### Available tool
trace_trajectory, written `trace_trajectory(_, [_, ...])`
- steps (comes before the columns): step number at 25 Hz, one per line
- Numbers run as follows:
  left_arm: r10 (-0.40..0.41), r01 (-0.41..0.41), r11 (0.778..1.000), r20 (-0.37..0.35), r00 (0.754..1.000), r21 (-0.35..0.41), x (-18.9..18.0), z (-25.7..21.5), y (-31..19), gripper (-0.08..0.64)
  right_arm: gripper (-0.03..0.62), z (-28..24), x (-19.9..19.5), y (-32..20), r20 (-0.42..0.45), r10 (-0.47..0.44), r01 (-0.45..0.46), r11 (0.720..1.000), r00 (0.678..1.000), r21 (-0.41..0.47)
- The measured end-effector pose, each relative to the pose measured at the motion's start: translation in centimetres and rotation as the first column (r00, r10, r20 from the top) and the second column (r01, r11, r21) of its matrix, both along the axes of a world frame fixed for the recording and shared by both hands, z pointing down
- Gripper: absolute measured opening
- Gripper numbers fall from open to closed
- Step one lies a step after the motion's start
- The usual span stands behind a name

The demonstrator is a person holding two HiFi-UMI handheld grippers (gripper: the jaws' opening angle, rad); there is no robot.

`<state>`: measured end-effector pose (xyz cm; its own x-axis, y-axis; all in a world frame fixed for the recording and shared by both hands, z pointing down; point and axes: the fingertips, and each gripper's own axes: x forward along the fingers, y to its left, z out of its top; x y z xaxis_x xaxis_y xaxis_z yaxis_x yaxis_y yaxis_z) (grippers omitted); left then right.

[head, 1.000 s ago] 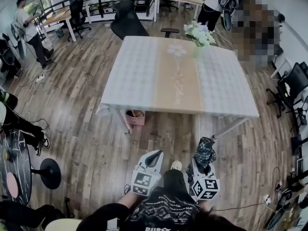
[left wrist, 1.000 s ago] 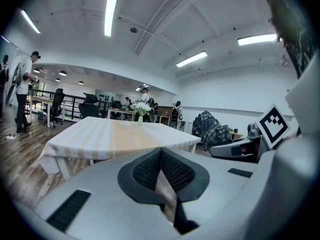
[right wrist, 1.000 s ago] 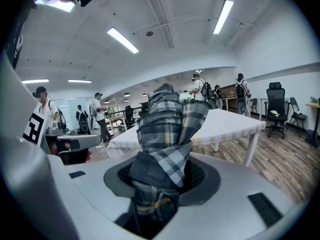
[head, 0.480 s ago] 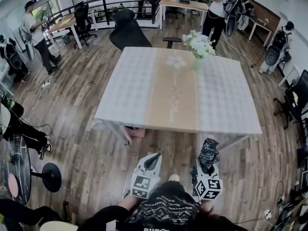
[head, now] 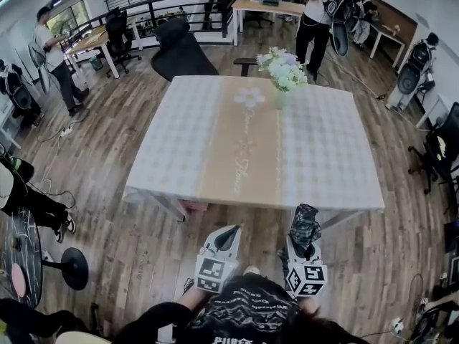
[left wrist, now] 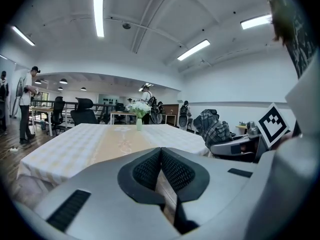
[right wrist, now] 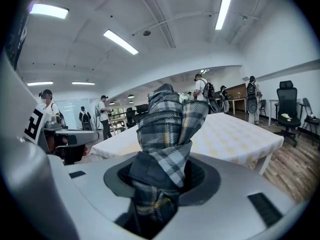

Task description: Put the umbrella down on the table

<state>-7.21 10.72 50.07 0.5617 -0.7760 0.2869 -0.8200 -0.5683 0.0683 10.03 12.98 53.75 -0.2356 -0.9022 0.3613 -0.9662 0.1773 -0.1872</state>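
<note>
While the right hand-held gripper [head: 304, 248] clamps the folded plaid umbrella [head: 305, 224] short of the tabletop [head: 179, 149], and the left hand-held gripper [head: 228, 235] is closed empty, early release risks a floor [head: 129, 242] drop.

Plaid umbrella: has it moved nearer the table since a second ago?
Yes. The plaid umbrella moved toward the table; the floor seen between them has closed up at the near edge.

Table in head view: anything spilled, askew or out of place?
Nothing stands out. The table holds only a flower vase, which stands upright near its far edge. The folded umbrella is clamped in the right tongs and not yet set down.
</note>
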Motion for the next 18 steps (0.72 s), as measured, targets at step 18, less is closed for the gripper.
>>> trace_trajectory(18, [0.071,-0.071,0.997,0.003,0.997,-0.044,8.7,3.1,-5.7,0.02,0.184,2.7,8.3,-3.6,-0.012,0.099,-0.099,0.994,0.995,-0.049])
